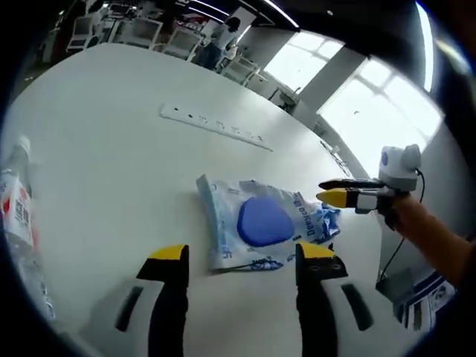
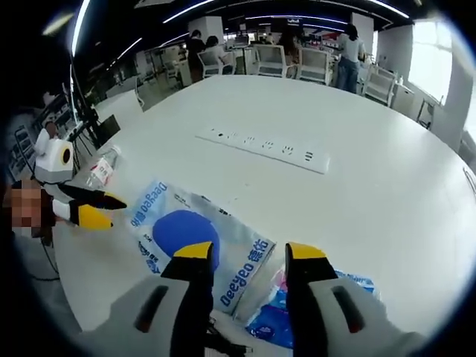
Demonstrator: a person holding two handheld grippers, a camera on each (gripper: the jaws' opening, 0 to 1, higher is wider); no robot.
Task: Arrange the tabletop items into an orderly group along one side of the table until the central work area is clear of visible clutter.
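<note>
I am holding my left gripper (image 1: 242,256) with its jaws spread and empty, and the wipes pack (image 1: 260,221) is lying flat on the table (image 1: 111,126) straight ahead of it, its near edge just beyond the jaw tips. The pack's long axis is running across my line of reach, toward my right gripper (image 1: 329,190), which is coming in from the far end of the pack and is just at that end. In the right gripper view its jaws (image 2: 242,254) are also standing spread with nothing between them, right over the pack (image 2: 195,239). A bottle (image 1: 16,216) is standing well off to the left, and a power strip (image 1: 216,126) is lying farther back. I judge the right is nearer for the grab
</note>
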